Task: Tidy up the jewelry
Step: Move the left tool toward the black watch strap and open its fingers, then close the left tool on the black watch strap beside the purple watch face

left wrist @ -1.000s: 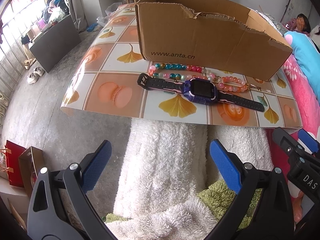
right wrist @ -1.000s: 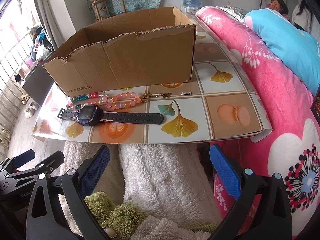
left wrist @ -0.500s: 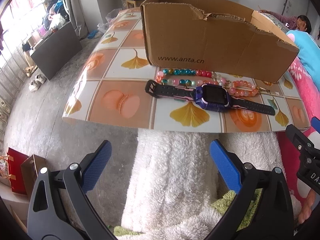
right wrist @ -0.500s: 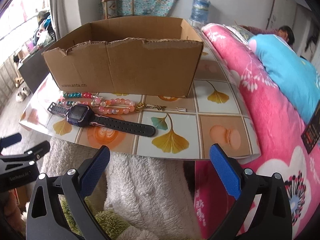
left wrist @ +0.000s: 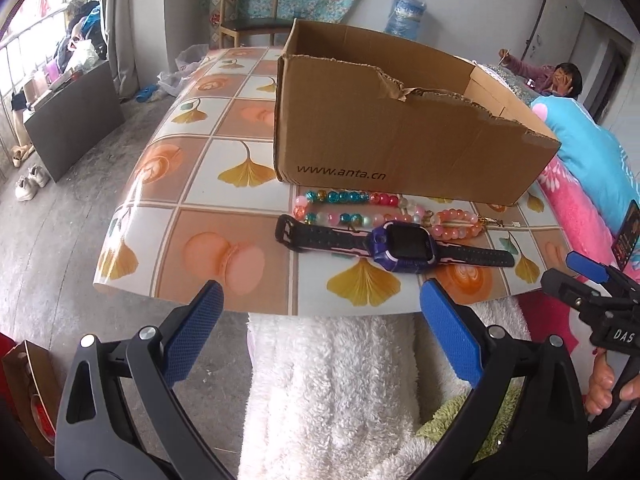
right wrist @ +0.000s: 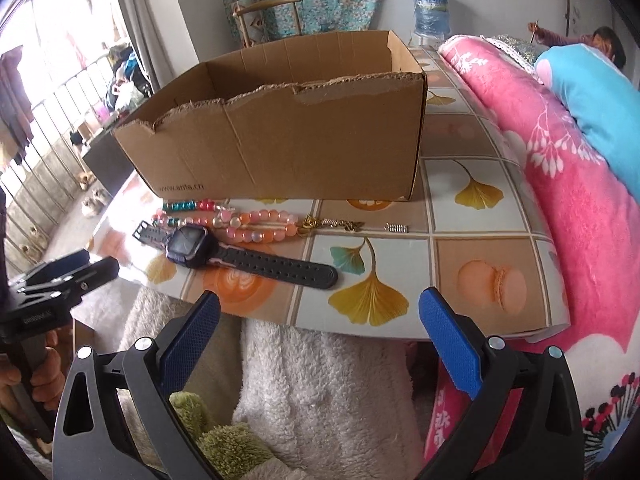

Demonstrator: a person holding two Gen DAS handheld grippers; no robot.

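Note:
A purple-faced watch point(left wrist: 402, 246) point(right wrist: 191, 247) with a black strap lies flat near the table's front edge. Behind it a bead string point(left wrist: 352, 208) point(right wrist: 256, 222) in teal, red and pink lies against the foot of an open cardboard box point(left wrist: 400, 140) point(right wrist: 288, 140). A small gold chain point(right wrist: 332, 224) and a tiny metal spring point(right wrist: 396, 228) lie to the right of the beads. My left gripper point(left wrist: 320, 312) is open just short of the table edge, below the watch. My right gripper point(right wrist: 320, 312) is open too, near the strap's right end. Both hold nothing.
The table point(left wrist: 224, 200) wears a glossy cloth with ginkgo leaves. White fluffy fabric point(left wrist: 340, 380) fills the space below its edge. A pink and blue quilt point(right wrist: 560, 160) rises on the right. A chair point(left wrist: 248, 20) and a water bottle point(right wrist: 430, 12) stand behind the box. A person sits at far right.
Both grippers have risen and come closer to the table's front edge; the watch and beads now sit lower and larger in both views. Nothing on the table has moved.

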